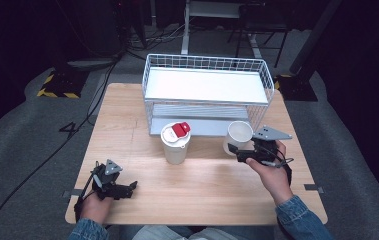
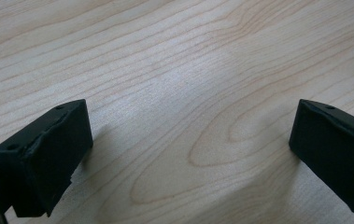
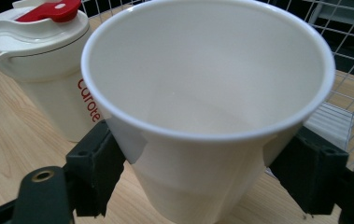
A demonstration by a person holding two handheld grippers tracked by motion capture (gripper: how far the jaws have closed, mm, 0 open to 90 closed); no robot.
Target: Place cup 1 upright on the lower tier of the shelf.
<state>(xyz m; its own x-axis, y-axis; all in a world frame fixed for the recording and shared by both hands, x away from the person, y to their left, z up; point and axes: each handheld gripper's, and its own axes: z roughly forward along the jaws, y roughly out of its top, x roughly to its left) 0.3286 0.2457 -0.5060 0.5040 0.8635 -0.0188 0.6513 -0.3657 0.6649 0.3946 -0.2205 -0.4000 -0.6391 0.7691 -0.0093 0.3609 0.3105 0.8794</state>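
From above, my right tongs (image 1: pixel 241 152) reached leftward at the white cup (image 1: pixel 238 136), which stood upright on the desk (image 1: pixel 207 190) just before the wire basket (image 1: pixel 207 75), right of the lidded tumbler (image 1: pixel 175 144). My left tongs (image 1: pixel 127 187) rested near the desk's front left, well apart from both.

Along my left tongs (image 2: pixel 191 154), the jaws stood spread over bare wood.

Along my right tongs (image 3: pixel 212 163), the jaws flanked the cup (image 3: pixel 207 93), one on either side of its wall; whether they already pinched it I could not tell. The right hand was clearly the nearer.
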